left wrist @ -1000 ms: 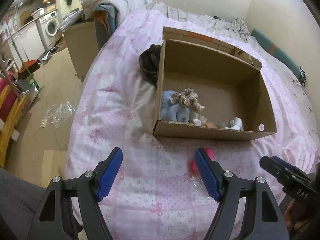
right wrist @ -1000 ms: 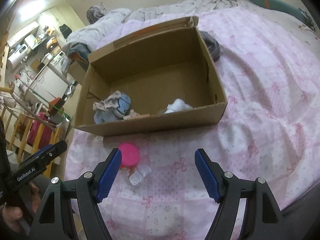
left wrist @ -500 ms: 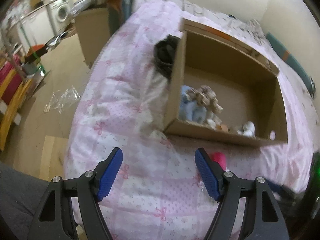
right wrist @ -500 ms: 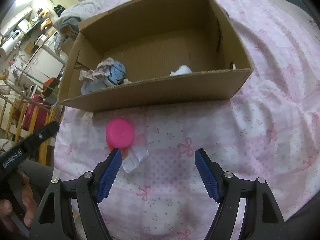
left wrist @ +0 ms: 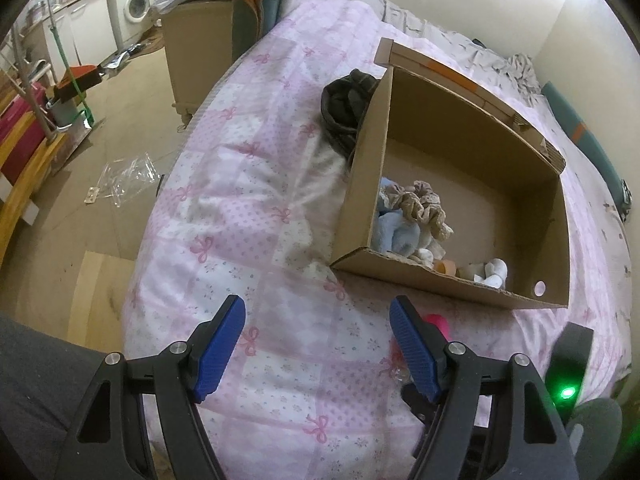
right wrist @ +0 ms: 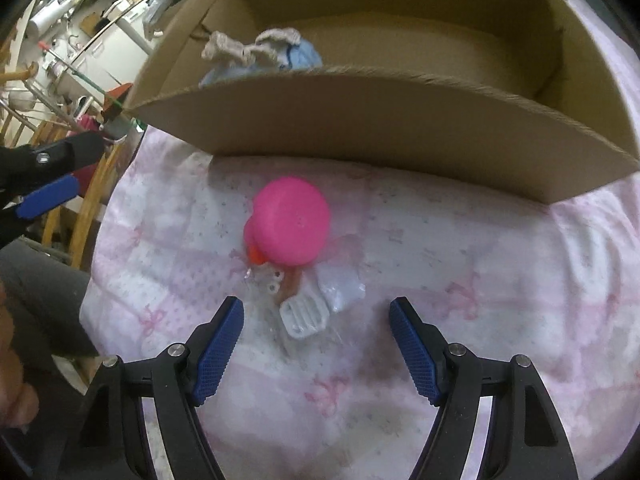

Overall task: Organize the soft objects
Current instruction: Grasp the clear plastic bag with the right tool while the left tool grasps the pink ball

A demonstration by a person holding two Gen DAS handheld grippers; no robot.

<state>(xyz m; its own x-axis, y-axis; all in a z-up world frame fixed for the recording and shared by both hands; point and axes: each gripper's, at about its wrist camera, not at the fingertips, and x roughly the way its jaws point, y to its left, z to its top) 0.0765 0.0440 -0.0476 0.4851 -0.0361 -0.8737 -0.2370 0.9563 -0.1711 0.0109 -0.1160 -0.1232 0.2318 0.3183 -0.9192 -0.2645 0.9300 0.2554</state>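
Pink quilt (left wrist: 256,216), cardboard box (left wrist: 560,216) holding scrunchie (left wrist: 420,204), blue cloth (left wrist: 396,236)

My view, by colour: bedspread (right wrist: 460,240) — pale pink-and-white patchwork with pink bows; box (right wrist: 380,120) — plain brown; toy (right wrist: 290,226) — hot pink; my 2 grippers' pads (right wrist: 216,348) — blue.

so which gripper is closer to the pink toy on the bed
Right. The right gripper hangs open just short of the pink toy, which lies ahead between its jaws. The left gripper is off to the toy's left, jaws open over bare quilt.
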